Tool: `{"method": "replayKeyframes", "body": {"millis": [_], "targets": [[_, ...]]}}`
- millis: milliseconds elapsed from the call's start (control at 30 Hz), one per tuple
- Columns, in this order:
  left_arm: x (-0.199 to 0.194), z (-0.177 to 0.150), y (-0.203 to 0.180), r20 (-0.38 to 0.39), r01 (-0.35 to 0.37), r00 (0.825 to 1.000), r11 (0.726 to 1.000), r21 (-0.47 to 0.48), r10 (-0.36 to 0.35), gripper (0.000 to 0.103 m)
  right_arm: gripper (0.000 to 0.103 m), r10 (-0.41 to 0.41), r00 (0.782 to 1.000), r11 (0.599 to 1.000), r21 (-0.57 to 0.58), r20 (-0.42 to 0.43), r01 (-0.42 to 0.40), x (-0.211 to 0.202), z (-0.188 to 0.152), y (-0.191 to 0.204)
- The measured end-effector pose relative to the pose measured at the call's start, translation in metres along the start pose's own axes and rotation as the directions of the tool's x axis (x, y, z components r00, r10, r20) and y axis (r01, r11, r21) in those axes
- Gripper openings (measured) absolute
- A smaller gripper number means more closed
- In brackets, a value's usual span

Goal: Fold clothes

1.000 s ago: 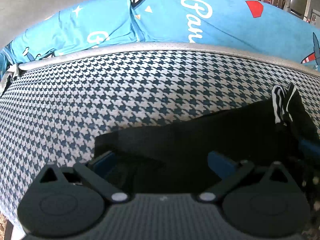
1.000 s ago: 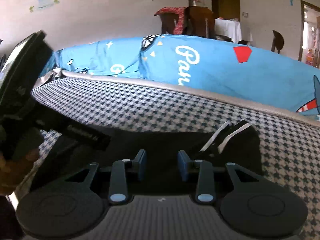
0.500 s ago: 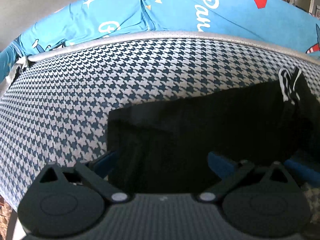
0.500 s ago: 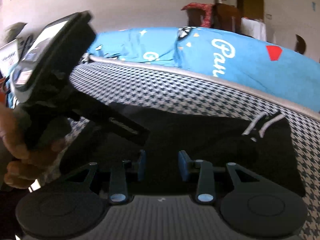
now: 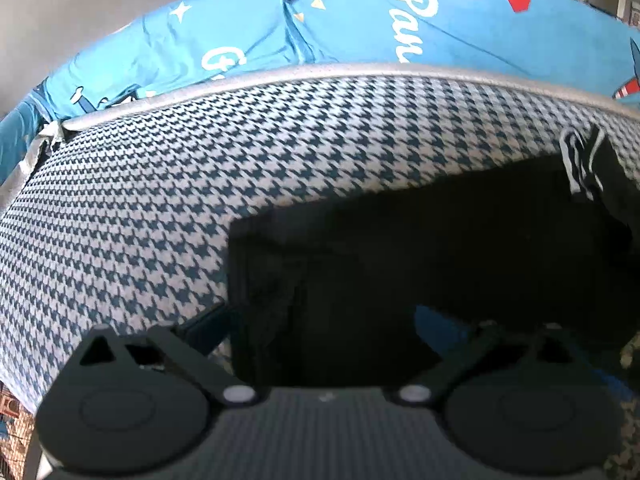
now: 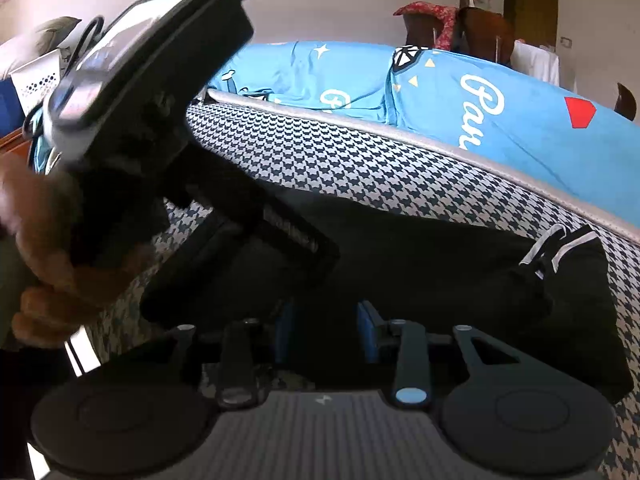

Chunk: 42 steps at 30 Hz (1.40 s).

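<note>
A black garment point(image 5: 440, 248) lies on a houndstooth mattress point(image 5: 160, 200). Left hand-held gripper point(image 5: 320, 320) spread wide over it; right hand-held gripper point(image 6: 326, 328) partly apart, gripping nothing.

Both my wrist cameras sit low and close over the houndstooth mattress point(image 5: 168, 208), facing the far blue quilt point(image 6: 500, 120). They share the black garment point(image 5: 440, 248); my right view, further right, also catches the left gripper's body point(image 6: 168, 128) at near left.

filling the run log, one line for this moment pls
stage: folding | black garment flat on houndstooth surface | left gripper: open | right gripper: open
</note>
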<state>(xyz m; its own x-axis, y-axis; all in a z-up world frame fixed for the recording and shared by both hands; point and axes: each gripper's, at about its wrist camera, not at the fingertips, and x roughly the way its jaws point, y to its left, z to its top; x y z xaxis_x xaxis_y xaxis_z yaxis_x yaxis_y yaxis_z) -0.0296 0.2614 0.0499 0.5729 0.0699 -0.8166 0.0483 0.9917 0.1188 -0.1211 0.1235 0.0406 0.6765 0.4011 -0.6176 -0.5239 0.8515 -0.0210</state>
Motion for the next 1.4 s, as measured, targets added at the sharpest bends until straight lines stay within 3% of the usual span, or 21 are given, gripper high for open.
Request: {"method": "replayKeyframes", "body": {"millis": [233,367,633,800,1167,1200,1267,1333,1400], "targets": [[0.007,0.019,0.049,-0.064,0.068,0.995,0.983,-0.169,-0.08,0.103,0.036,0.062,0.998,0.996,-0.061,-0.003,-0.062,0.003,-0.002,0.016],[0.012,0.021,0.072,-0.083,0.05,0.994,0.966,-0.254,-0.074,0.103,0.037,0.107,0.994,0.988,-0.111,-0.015,-0.108,0.01,-0.005,0.03],[0.001,0.022,0.098,-0.066,0.033,0.996,0.944,-0.328,-0.057,0.103,0.044,0.181,0.983,0.955,-0.233,-0.022,-0.181,0.011,-0.018,0.066],[0.002,0.023,0.097,-0.067,0.049,0.995,0.944,-0.327,-0.074,0.103,0.044,0.183,0.983,0.935,-0.307,-0.006,-0.176,0.015,-0.021,0.079],[0.007,0.024,0.083,-0.085,0.087,0.99,0.955,-0.282,-0.115,0.103,0.042,0.12,0.991,0.886,-0.456,0.055,-0.082,0.028,-0.027,0.101],[0.008,0.025,0.083,-0.088,0.087,0.989,0.956,-0.281,-0.116,0.103,0.041,0.119,0.991,0.882,-0.464,0.062,-0.077,0.029,-0.028,0.101],[0.009,0.025,0.085,-0.096,0.099,0.987,0.952,-0.289,-0.132,0.103,0.022,0.136,0.989,0.881,-0.463,0.057,-0.095,0.03,-0.029,0.102],[0.013,0.025,0.086,-0.108,0.119,0.981,0.946,-0.302,-0.158,0.103,0.01,0.133,0.99,0.892,-0.442,0.054,-0.096,0.029,-0.027,0.1],[0.016,0.023,0.088,-0.12,0.122,0.979,0.942,-0.312,-0.167,0.103,0.006,0.138,0.989,0.924,-0.367,0.049,-0.111,0.028,-0.02,0.09]]}}
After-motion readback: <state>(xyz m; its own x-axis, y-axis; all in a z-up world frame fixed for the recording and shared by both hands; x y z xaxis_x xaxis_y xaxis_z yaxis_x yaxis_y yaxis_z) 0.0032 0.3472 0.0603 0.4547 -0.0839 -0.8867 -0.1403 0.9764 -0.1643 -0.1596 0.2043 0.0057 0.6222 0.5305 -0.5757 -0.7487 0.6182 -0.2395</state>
